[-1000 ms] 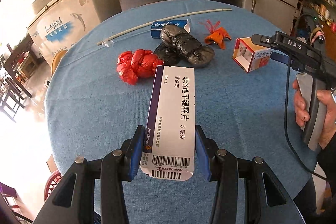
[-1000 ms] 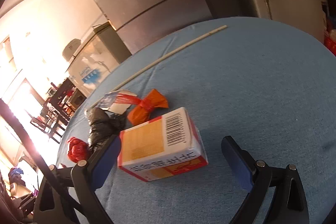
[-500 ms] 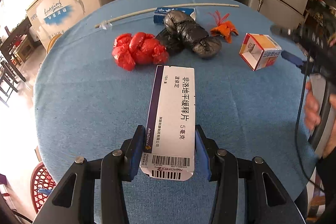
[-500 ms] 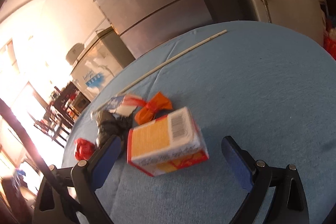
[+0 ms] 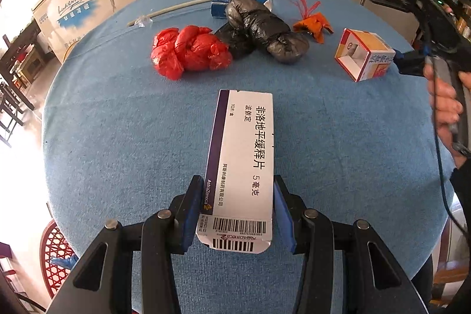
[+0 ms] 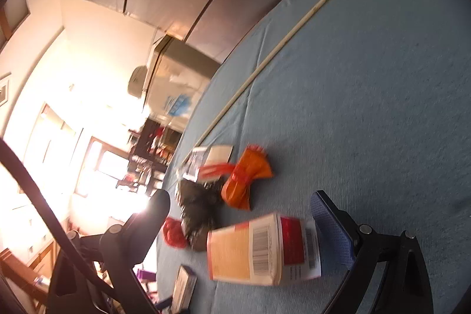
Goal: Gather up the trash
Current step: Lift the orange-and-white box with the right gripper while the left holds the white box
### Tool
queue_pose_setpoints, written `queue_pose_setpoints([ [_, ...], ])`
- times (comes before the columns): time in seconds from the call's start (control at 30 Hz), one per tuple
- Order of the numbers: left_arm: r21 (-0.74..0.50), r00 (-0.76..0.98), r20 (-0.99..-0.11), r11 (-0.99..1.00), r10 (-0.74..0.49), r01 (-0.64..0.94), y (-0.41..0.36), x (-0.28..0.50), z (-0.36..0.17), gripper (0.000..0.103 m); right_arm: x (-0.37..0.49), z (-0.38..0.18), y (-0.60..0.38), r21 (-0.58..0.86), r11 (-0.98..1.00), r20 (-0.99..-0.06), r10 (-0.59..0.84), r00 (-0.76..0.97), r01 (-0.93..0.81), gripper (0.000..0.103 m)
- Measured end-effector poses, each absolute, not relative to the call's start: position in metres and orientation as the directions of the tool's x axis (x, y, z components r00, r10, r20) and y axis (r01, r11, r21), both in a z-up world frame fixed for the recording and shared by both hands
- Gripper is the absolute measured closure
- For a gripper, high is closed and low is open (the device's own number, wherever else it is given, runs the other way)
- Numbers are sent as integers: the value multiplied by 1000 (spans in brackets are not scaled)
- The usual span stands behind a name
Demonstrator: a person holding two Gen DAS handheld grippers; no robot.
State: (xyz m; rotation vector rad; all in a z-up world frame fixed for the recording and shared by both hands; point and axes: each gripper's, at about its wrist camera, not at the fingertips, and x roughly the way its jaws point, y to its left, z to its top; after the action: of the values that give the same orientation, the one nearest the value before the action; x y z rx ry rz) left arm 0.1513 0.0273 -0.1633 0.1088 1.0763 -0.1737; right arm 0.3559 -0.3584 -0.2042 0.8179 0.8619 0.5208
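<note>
Blue cloth covers the round desk. Left tongs clamp the white pill box at its near end; a loose pinch could drop it. Right tongs gape around the orange carton, beyond them bags; closing askew could shove it away.

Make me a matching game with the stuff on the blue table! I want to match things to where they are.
Things:
1. white medicine box
2. red plastic bag
3. orange and white box
4. long thin stick

Places:
a. far edge of the table
b. between the left gripper's fingers
c. near the right gripper
d. left of the black bag

Pairs: 1-b, 2-d, 3-c, 4-a
</note>
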Motion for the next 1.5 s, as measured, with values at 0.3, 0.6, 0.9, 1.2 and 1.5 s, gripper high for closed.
queue_pose_setpoints([
  [0.3, 3, 459, -884, 980, -91, 199, 27, 153, -164, 55, 301, -206, -325, 807, 556, -448, 796, 406, -199, 5],
  [0.6, 3, 460, -883, 979, -92, 202, 28, 152, -164, 55, 279, -169, -305, 636, 706, -531, 694, 486, -312, 6],
  [0.9, 0, 456, -885, 979, -95, 204, 29, 152, -164, 55, 354, -173, -326, 702, 676, -502, 693, 518, -223, 6],
  [1.2, 0, 457, -884, 977, -98, 211, 29, 154, -165, 54, 342, -190, -289, 692, 652, -547, 754, 364, -311, 5],
  [1.5, -1, 456, -884, 978, -99, 210, 29, 154, -165, 54, 262, -178, -242, 507, 743, -650, 663, 372, -437, 8],
])
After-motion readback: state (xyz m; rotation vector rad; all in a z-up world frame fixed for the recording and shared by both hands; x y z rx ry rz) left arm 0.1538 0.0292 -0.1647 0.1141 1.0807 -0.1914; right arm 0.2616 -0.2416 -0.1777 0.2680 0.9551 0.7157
